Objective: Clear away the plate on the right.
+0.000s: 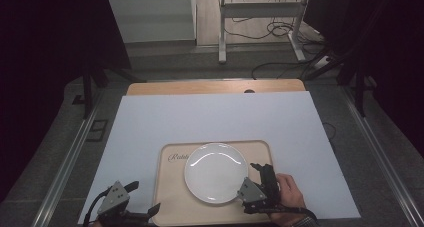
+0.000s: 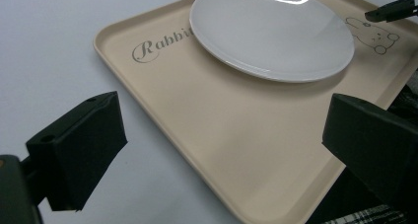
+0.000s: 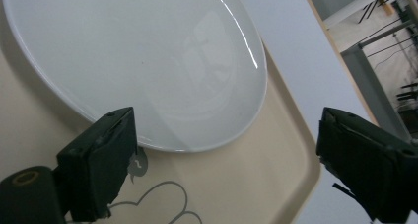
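A grey floor with cables and a metal stand fills the top of the high view; below it a wooden table (image 1: 215, 86) carries a white sheet (image 1: 215, 117), and low in the frame's centre a beige tray (image 1: 170, 197) lies on the sheet; a white plate (image 1: 216, 172) sits on the tray, empty and flat, toward its right half in that view.

The right gripper (image 1: 261, 183) is at the lower right of the high view, in a hand (image 1: 287, 192), just beside the plate's right rim; in the right gripper view its jaws stand wide apart with nothing between them, the plate (image 3: 133, 61) fills the upper left, its near edge close above the left jaw, and the tray's rim (image 3: 305, 184) runs between the jaws; no pad touches the plate.

The left gripper (image 1: 145, 199) is at the lower left, by the tray's left corner; in the left gripper view its jaws also gape wide and hold nothing, hanging over the tray's near edge (image 2: 207, 150), with the plate (image 2: 271, 34) well up the frame and printed lettering (image 2: 160, 44) at its left.
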The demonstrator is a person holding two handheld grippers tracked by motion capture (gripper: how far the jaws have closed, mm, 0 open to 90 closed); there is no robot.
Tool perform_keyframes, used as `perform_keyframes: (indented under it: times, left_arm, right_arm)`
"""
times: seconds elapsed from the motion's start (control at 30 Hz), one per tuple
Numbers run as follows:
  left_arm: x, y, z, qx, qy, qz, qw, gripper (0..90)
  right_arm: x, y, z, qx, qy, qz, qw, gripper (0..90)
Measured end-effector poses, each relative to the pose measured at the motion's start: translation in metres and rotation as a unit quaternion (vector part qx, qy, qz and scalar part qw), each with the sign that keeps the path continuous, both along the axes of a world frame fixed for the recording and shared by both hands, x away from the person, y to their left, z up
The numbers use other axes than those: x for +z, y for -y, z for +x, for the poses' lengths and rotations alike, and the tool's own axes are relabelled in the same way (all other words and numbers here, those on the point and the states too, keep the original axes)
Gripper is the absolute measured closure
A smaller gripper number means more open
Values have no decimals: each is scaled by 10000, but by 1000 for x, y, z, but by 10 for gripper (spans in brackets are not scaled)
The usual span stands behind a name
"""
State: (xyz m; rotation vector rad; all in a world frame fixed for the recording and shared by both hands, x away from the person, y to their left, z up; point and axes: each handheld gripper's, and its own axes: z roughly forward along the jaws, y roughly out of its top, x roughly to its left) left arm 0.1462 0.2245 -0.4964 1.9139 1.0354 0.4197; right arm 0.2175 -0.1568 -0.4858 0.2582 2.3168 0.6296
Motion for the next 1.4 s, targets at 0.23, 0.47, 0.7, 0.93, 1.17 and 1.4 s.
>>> perform_keyframes:
  times: [0.23,0.47,0.7,0.93,1.17,1.4]
  left_arm:
    - [0,0,0,-2,-1,8,10000,27]
    - [0,0,0,-3,-3,8,10000,27]
    - [0,0,0,-7,-6,11,10000,27]
    - [0,0,0,-11,-6,14,10000,28]
    - [0,0,0,-12,-8,11,10000,28]
    - [0,0,0,-12,-6,12,10000,28]
  right_arm:
    - [1,6,8,-166,-338,286,9989,34]
    - [4,10,11,-234,-549,477,9971,34]
    - [5,16,16,-424,-882,687,9928,17]
    - [8,27,21,-578,-943,1011,9887,0]
    - [10,39,26,-733,-1076,1333,9825,0]
    - [9,50,31,-811,-1209,1527,9775,0]
